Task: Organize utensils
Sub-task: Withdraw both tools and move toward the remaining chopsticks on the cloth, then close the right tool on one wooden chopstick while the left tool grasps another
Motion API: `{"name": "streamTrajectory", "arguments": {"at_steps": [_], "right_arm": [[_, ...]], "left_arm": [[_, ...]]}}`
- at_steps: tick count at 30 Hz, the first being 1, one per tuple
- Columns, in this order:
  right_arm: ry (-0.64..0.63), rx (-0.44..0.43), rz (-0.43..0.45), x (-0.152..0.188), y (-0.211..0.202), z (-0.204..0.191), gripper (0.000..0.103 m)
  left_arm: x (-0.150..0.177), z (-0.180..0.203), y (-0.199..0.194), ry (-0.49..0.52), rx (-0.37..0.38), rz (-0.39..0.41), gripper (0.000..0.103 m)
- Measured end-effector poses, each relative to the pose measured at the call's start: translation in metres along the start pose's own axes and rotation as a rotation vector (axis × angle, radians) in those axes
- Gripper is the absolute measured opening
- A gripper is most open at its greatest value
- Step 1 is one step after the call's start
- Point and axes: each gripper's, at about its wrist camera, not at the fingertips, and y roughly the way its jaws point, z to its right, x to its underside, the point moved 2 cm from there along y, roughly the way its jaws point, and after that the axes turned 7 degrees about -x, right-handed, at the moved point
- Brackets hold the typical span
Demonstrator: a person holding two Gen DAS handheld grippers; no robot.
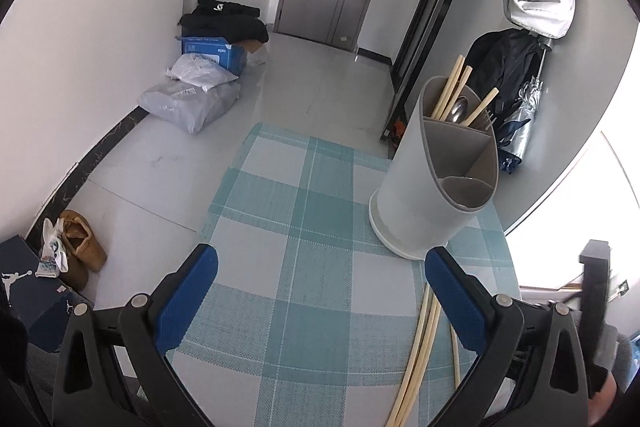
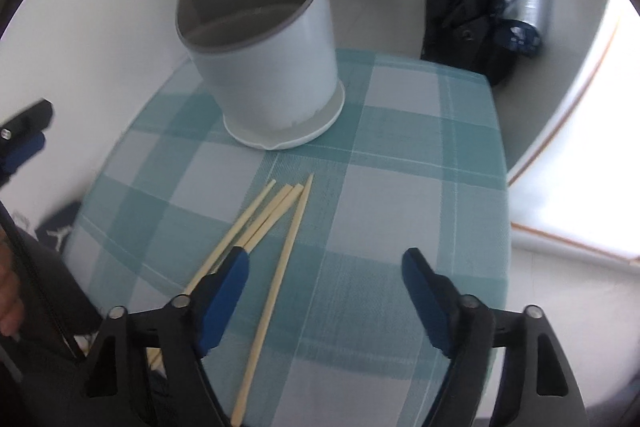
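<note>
My work surface is a table (image 2: 420,211) covered in a teal and pale grey checked cloth, with floor tiles visible past its far edge. Toward the far side stands a white utensil holder (image 2: 276,75) on its round base, upright, with chopsticks and a spoon poking out of its back compartment. Nearer to me, several loose pale chopsticks (image 2: 276,211) lie flat on the cloth, fanned slightly apart and well clear of the holder.

Teal-and-white checked tablecloth (image 2: 400,155), white holder (image 2: 276,67)
</note>
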Motion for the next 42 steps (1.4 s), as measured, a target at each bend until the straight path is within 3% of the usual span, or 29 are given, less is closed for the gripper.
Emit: {"name": "streamTrajectory", "arguments": {"at_steps": [8, 11, 18, 22, 26, 28, 34, 42], "right_arm": [[-0.112, 0.035, -0.12, -0.015, 0.042, -0.012, 0.04], [-0.146, 0.032, -0.107, -0.02, 0.046, -0.016, 0.028], [-0.15, 0.0, -0.098, -0.032, 0.05, -0.014, 0.02], [-0.137, -0.006, -0.08, -0.034, 0.051, -0.013, 0.008], [-0.103, -0.046, -0.06, -0.03, 0.047, -0.006, 0.003], [-0.073, -0.062, -0.051, -0.029, 0.04, 0.005, 0.003], [0.083, -0.147, 0.021, -0.026, 0.017, 0.04, 0.003], [0.302, -0.331, 0.156, -0.022, -0.02, 0.094, 0.003]], "left_arm": [[-0.002, -0.007, 0.005, -0.022, 0.002, -0.026, 0.102], [-0.003, -0.01, 0.007, -0.034, 0.005, -0.039, 0.102], [-0.002, -0.01, 0.014, -0.028, 0.003, -0.067, 0.102], [0.001, -0.006, 0.019, -0.007, 0.005, -0.094, 0.102], [0.007, 0.004, 0.027, 0.035, 0.009, -0.13, 0.102], [0.014, 0.016, 0.033, 0.089, 0.034, -0.156, 0.102], [0.037, 0.056, 0.058, 0.275, 0.019, -0.259, 0.102], [0.058, 0.069, 0.082, 0.339, -0.022, -0.351, 0.102]]}}
